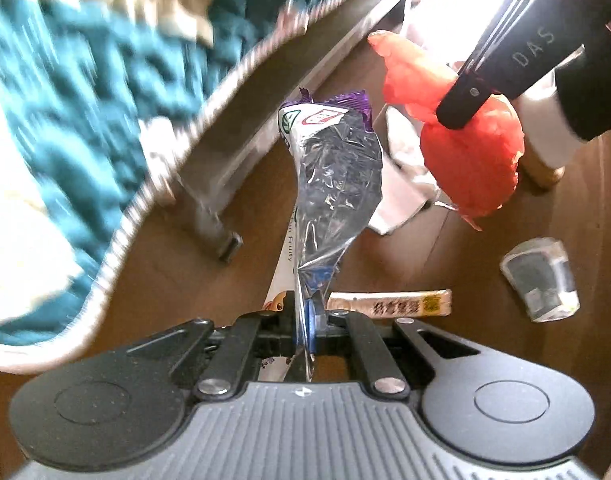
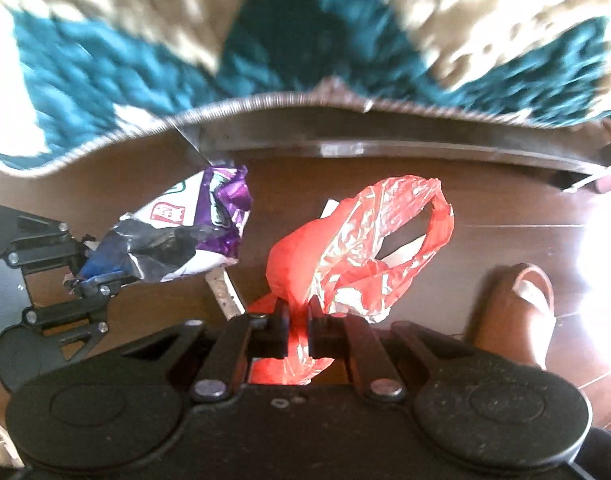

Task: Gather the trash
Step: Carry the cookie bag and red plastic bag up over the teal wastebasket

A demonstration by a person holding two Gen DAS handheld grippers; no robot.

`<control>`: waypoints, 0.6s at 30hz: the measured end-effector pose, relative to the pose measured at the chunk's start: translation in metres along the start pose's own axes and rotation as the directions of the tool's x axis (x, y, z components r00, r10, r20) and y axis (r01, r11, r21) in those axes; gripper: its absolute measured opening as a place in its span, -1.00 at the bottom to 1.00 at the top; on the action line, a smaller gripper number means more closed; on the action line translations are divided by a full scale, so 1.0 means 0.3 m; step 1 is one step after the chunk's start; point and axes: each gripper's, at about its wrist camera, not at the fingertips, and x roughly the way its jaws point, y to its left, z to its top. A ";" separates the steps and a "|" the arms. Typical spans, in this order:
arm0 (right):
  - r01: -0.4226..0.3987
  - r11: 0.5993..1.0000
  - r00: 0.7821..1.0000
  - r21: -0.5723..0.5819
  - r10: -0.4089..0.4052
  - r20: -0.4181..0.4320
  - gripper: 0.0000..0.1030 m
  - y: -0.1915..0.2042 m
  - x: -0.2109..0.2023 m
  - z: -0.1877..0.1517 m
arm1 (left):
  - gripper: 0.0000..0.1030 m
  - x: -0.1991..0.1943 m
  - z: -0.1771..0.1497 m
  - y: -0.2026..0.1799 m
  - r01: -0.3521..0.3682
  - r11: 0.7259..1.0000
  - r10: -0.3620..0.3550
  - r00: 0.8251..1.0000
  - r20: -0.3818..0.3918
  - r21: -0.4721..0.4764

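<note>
My left gripper is shut on the lower end of a crumpled silver and purple snack wrapper, which stands up from the jaws above the wooden floor. In the right wrist view this left gripper and its wrapper appear at the left. My right gripper is shut on a red plastic bag, pinched between its pads and bulging upward with a loop handle. From the left wrist view the right gripper reaches in from the upper right, holding the red bag.
A teal and cream blanket overhangs a bed frame with a castor leg. On the floor lie white paper, a beige stick packet, a clear plastic packet and a flat white carton. A slippered foot stands right.
</note>
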 end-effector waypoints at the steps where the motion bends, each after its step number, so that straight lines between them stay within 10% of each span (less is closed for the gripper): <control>1: -0.002 1.000 1.000 -0.003 0.002 0.019 -0.87 -0.005 -0.053 -0.004 | -0.92 -0.045 0.019 -0.003 -0.005 1.000 0.005 1.000 0.012 0.006; 9: -0.035 0.999 0.984 -0.038 0.041 0.175 -0.88 -0.075 -0.435 -0.092 | -0.92 -0.408 0.122 -0.091 -0.079 0.993 0.068 0.990 0.124 0.084; 18: -0.051 0.995 0.942 -0.091 0.079 0.327 -0.88 -0.102 -0.801 -0.179 | -0.91 -0.718 0.213 -0.167 -0.166 0.984 0.175 0.965 0.197 -0.058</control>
